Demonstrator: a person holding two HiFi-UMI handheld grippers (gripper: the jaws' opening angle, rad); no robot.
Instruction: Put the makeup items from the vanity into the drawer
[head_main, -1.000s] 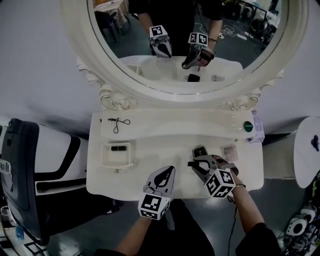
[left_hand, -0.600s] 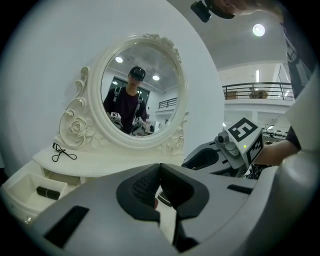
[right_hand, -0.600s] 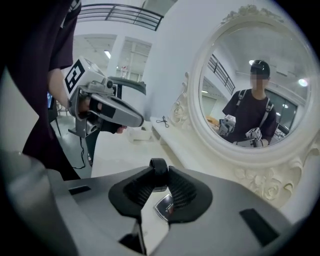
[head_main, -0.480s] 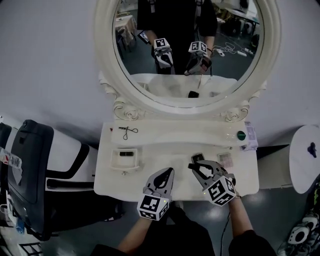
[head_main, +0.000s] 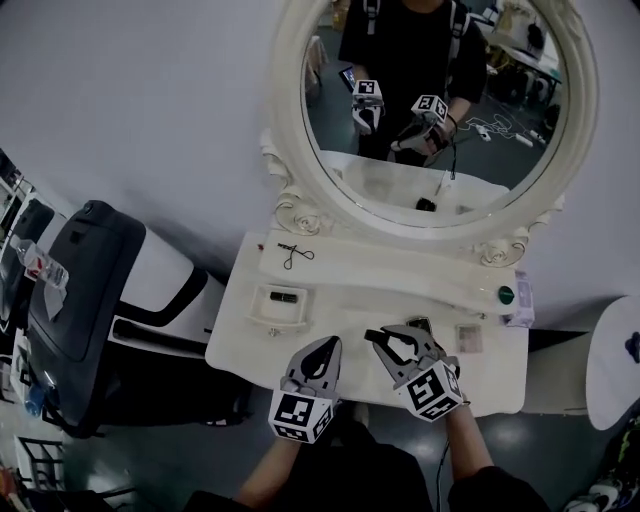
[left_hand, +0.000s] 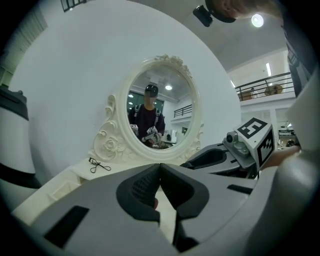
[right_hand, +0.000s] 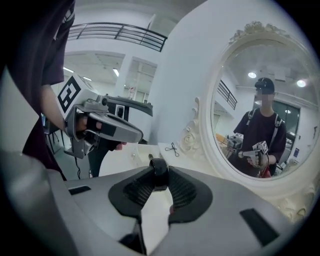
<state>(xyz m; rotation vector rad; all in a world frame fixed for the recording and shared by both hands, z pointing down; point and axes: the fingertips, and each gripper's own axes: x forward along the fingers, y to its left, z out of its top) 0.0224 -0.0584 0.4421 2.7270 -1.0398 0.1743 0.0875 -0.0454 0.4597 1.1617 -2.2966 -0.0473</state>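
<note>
My right gripper hovers over the front middle of the white vanity top, shut on a small black tube that stands up between its pads. To its left, my left gripper is shut with nothing in it. At the left of the top is a small open drawer with a dark item lying inside. An eyelash curler rests on the back ledge. A black compact and a small palette lie right of my right gripper.
The oval mirror with its carved frame rises behind the ledge and reflects the person and both grippers. A green round item sits at the back right. A dark chair stands left of the vanity.
The head view has swung, so the vanity now sits further right and smaller. Both grippers stay over the front edge; the right one, still gripping, has drifted a little left of the compact.
</note>
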